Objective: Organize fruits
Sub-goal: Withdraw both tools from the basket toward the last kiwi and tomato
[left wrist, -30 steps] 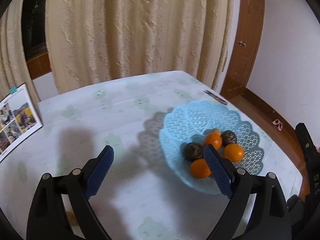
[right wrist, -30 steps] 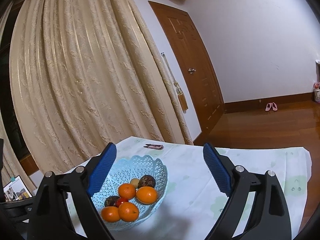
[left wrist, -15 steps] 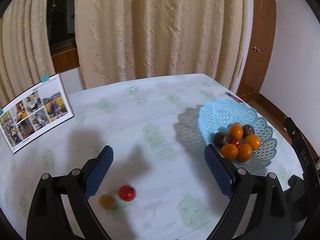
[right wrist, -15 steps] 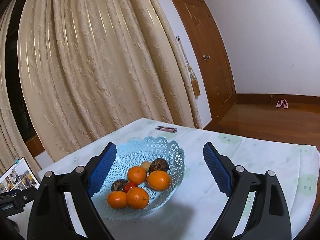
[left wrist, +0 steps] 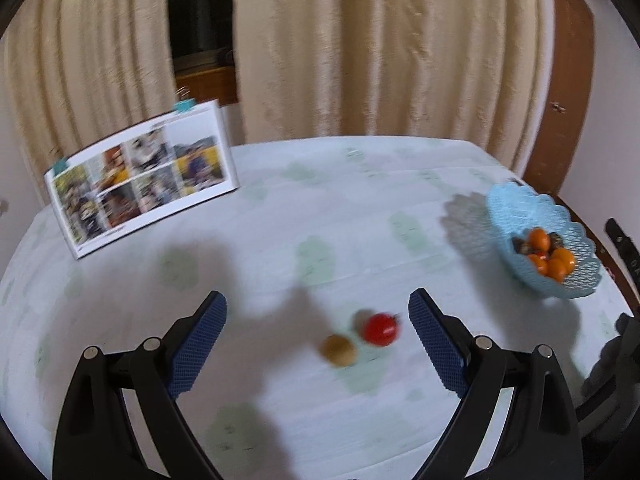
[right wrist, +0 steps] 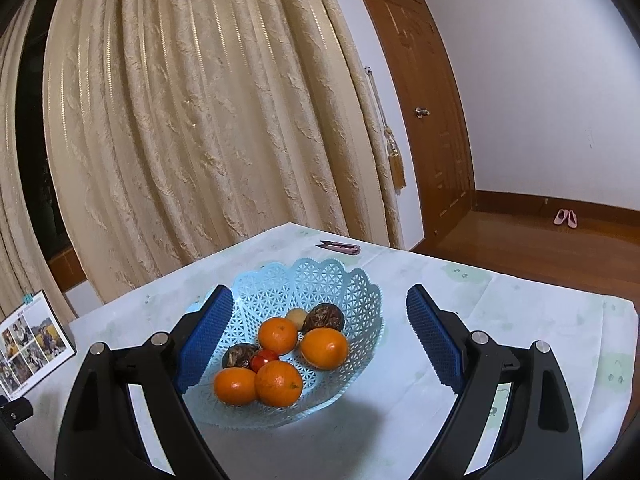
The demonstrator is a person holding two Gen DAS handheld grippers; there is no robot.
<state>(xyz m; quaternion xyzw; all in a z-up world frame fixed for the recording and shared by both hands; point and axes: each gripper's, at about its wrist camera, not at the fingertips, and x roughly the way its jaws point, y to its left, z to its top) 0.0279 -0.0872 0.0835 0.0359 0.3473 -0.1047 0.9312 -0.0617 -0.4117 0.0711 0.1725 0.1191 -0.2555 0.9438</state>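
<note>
A light blue lattice basket (right wrist: 344,284) sits on the table, holding several oranges (right wrist: 324,348), two dark brown fruits (right wrist: 323,317), a small red fruit (right wrist: 264,358) and a pale one. My right gripper (right wrist: 320,336) hovers open in front of it, empty. In the left wrist view the basket (left wrist: 516,204) is far right. A red tomato (left wrist: 381,329) and a small tan fruit (left wrist: 339,350) lie loose on the tablecloth, framed between the open, empty jaws of my left gripper (left wrist: 318,340) and apart from both pads.
A propped photo board (left wrist: 144,176) stands at the table's back left. Small pink snips (right wrist: 340,246) lie behind the basket near the far edge. Curtains hang behind the table; a wooden door (right wrist: 424,112) and floor are to the right.
My left gripper has swung left, away from the basket, bringing the loose tomato and tan fruit between its jaws. The right gripper has edged closer to the basket.
</note>
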